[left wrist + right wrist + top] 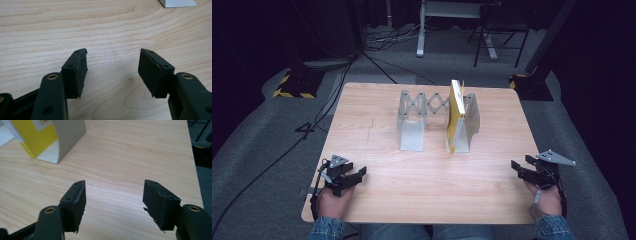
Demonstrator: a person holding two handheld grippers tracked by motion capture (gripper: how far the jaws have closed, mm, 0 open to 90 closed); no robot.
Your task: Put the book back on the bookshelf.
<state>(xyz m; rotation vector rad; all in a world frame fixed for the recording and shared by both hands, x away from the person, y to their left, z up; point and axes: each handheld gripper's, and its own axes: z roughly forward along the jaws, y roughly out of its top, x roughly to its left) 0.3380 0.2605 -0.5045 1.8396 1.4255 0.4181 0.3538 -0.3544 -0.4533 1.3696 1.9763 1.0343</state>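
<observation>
Yellow book point(455, 114) upright in the right end of the folding book rack point(427, 117) at mid-desk point(377, 200); left gripper point(346, 176) and right gripper point(528, 170), both spread and empty, should approach level, jaws straddling the spine.

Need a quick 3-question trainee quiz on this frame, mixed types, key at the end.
1. True or false: the yellow book lies flat on the table.
2. The book stands against which end plate of the expanding bookend? A) left B) right
3. What is between the jaws of the right gripper?

Key: 1. False, it stands upright. 2. B. 3. Nothing; they are open, like those of the left gripper.
</observation>
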